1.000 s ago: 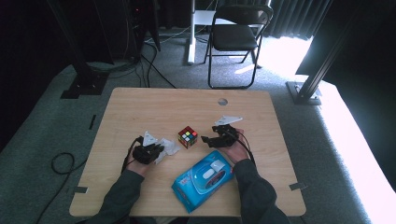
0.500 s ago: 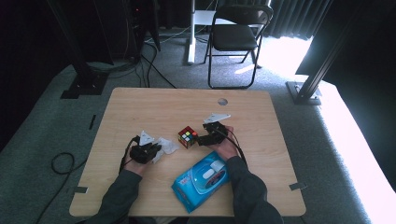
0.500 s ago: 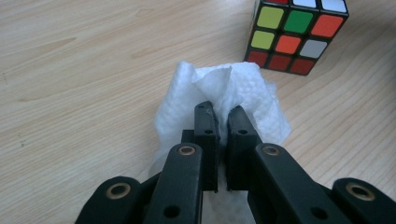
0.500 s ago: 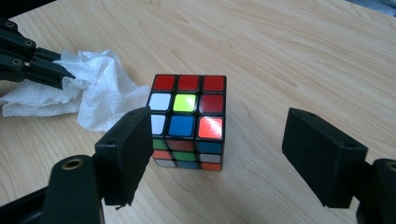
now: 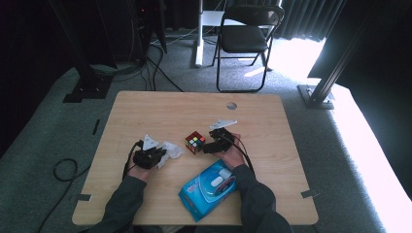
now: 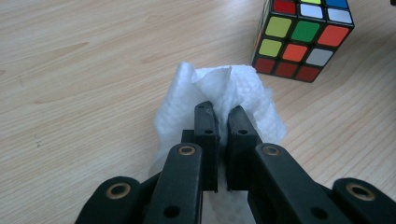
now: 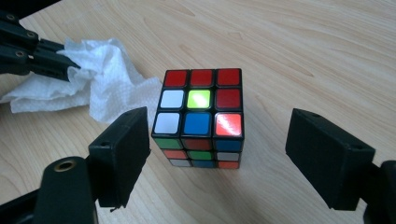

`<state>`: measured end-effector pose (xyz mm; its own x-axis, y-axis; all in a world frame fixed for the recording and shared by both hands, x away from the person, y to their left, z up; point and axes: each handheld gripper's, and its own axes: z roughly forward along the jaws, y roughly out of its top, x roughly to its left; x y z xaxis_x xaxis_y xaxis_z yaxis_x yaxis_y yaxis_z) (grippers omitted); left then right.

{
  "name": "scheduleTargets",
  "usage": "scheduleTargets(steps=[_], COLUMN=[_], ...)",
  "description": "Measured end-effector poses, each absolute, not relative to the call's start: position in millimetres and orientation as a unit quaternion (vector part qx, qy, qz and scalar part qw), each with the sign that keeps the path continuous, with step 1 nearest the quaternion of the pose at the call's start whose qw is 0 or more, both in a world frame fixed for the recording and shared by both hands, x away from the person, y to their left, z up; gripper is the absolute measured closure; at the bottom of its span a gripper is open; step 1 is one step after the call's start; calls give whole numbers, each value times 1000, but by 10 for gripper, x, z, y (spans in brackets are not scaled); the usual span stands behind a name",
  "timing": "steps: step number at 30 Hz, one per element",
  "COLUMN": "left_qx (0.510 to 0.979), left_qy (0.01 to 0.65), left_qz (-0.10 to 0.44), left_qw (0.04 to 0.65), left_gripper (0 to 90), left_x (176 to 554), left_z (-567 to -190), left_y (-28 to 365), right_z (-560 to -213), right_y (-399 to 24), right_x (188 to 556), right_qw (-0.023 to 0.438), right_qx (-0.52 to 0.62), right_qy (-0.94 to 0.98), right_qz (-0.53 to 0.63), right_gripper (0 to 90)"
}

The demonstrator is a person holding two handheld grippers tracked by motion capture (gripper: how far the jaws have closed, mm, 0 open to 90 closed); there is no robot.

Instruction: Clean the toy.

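Two grippers work a wooden table (image 5: 160, 111). Near the front edge lies a blue wipes pack (image 5: 210, 188). The right gripper (image 7: 217, 154) has just been widening its jaws; they stand apart either side of the puzzle cube (image 7: 200, 116), not pressing it. Left of the cube, the left gripper (image 6: 220, 122) is clamped on a crumpled white tissue (image 6: 219, 95).
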<state>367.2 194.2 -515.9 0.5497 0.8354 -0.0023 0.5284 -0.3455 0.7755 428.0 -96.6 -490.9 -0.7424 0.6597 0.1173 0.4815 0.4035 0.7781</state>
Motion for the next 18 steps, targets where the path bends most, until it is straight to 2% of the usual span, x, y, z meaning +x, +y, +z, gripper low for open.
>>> scheduleTargets(steps=[6, 14, 16, 18], left_qx=[793, 793, 793, 791], left_qy=[431, 431, 431, 431], left_qz=[202, 201, 201, 203], left_qw=[380, 381, 381, 383], left_gripper=[858, 858, 858, 858], left_x=[3681, 3684, 3683, 3674], left_z=[-5159, -5158, -5156, -5143], left_y=[1958, 1950, 1953, 1970], right_z=[-4894, -4899, -4900, -4888], right_y=[-953, -851, -813, -739], right_x=[4231, 4198, 4191, 4180], right_qw=[105, 71, 71, 101], right_qx=[341, 346, 342, 326], right_qy=[832, 833, 836, 847], right_qz=[424, 426, 424, 408], right_gripper=[209, 193, 187, 188])
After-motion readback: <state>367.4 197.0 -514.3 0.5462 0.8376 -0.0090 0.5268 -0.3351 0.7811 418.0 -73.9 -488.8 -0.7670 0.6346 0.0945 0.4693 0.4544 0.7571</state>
